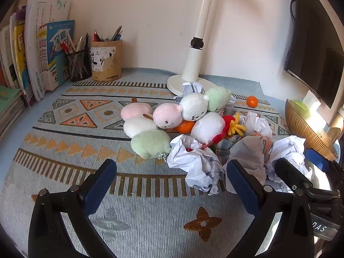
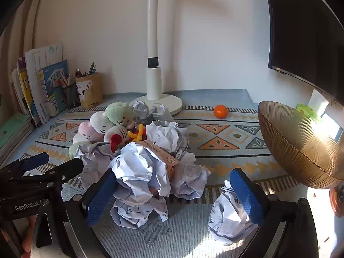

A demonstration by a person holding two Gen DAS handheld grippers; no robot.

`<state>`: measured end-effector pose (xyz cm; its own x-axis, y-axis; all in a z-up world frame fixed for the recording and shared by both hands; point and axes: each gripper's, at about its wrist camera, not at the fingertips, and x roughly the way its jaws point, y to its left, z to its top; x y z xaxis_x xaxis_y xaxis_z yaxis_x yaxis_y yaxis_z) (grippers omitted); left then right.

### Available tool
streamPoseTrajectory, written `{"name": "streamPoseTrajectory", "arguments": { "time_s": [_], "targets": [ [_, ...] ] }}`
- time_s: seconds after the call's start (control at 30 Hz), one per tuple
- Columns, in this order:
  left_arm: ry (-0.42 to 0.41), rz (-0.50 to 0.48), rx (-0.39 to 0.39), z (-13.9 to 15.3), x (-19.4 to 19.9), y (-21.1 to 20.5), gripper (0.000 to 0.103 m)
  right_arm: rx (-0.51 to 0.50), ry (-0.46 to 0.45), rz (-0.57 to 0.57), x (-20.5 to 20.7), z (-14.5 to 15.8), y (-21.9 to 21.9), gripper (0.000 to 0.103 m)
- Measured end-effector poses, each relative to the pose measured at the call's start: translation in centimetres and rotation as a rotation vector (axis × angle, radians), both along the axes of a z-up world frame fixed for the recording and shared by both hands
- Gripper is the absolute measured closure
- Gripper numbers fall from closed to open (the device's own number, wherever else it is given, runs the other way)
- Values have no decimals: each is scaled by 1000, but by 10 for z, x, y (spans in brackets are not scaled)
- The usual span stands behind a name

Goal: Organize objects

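Lying unseen leftward: paper ball [image 2: 230, 217] (crumpled)

You see a pale blue cloth [image 1: 64, 193] with orange triangles and dark stripes. Beside the white lamp base [image 2: 169, 104] lie pink, white and green plush toys [image 1: 172, 116], white crumpled paper [image 2: 137, 169], an orange fruit [image 2: 220, 111].

A patterned woven cloth [image 1: 71, 133] is covering the desk, w/ a heap of plush toys [image 1: 169, 116] & crumpled paper balls [image 2: 142, 172] lying mid-cloth. 1 loose paper ball [image 2: 228, 217] is sitting apart at the near edge, 1 orange [image 2: 220, 111] is resting alone toward the back. A white lamp base [image 2: 165, 103], 2 pen holders [image 1: 106, 60], leaning books [image 1: 49, 53] & a gold bowl [image 2: 301, 146] are standing around the edges.
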<state>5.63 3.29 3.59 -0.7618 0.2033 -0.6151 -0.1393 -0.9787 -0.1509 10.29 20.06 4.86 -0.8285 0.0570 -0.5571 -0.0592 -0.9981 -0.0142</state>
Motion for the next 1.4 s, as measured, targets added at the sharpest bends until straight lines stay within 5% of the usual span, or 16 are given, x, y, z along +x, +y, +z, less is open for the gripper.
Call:
{"name": "streamPoseTrajectory", "arguments": {
  "time_s": [0.13, 0.33, 0.53, 0.73, 0.8, 0.93, 1.0, 1.07, 1.17, 1.23, 1.4],
  "targets": [
    [3, -6, 1, 0, 1, -1, 1, -22, 10, -9, 2, 2, 2, 0],
    [31, -34, 39, 6, 11, -5, 1, -195, 116, -53, 23, 15, 40, 0],
    [39, -126, 117, 9, 27, -8, 1, -162, 55, -7, 29, 16, 43, 0],
    [36, -244, 76, 20, 27, 25, 1, -46, -32, 87, 45, 6, 34, 8],
    [33, -289, 59, 21, 22, 37, 1, -81, -111, 99, 46, 1, 40, 13],
    [-32, -317, 24, 14, 3, 54, 27, -157, -176, 122, 40, -8, 43, 22],
    [-64, -319, 31, 7, -2, 57, 31, -138, -187, 97, 32, -12, 43, 28],
    [-40, -304, 13, 7, -1, 58, 39, -138, -204, 75, 22, -18, 45, 34],
    [-26, -307, -2, 7, 1, 59, 59, -175, -241, 90, 16, -25, 49, 59],
    [-24, -311, 11, 8, 2, 58, 68, -187, -201, 100, 23, -20, 51, 60],
    [21, -350, 89, 26, 19, 53, 68, -181, -70, 115, 51, 10, 52, 60]
  ]
}}
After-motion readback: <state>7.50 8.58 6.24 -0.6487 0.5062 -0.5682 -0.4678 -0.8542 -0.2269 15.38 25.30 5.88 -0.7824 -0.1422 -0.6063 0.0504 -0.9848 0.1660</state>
